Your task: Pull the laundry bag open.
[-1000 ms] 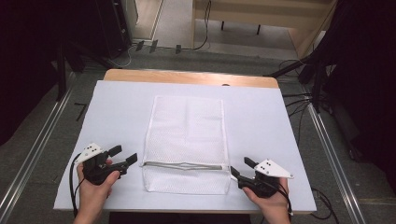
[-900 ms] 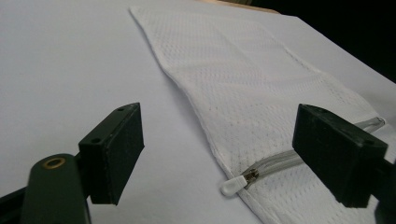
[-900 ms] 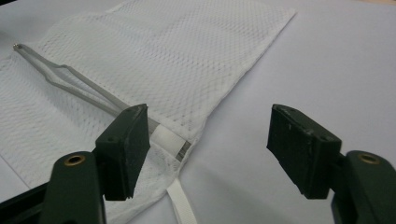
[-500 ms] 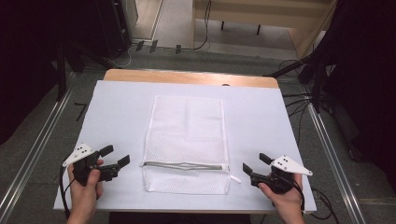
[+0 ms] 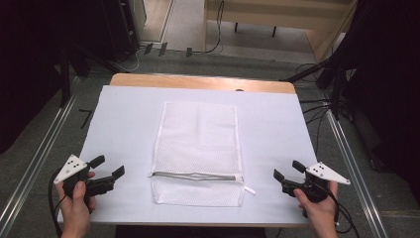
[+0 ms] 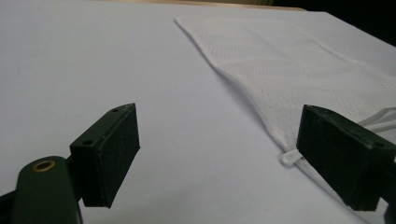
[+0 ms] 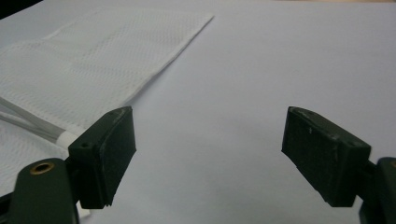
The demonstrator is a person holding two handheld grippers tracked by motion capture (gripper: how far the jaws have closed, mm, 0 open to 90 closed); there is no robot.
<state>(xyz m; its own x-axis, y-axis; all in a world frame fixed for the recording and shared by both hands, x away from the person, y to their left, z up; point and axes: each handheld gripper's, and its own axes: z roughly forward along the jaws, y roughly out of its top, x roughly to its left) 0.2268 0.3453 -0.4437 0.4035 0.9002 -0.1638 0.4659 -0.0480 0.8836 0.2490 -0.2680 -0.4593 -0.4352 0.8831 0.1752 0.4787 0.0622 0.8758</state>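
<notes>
High view is showing the white mesh bag [image 5: 198,151] lying flat mid-bench, between the left tongs [image 5: 110,166] and right tongs [image 5: 287,171], both opening wide, holding nothing; each should be nipping a near corner gently.

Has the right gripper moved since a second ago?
Yes. The right gripper has slid outward, away from the mesh bag, toward the table's right edge, jaws opening, empty.

A lab: cables [image 5: 317,106] on floor, aluminium rails [image 5: 29,168] beside table [image 5: 124,114]
</notes>
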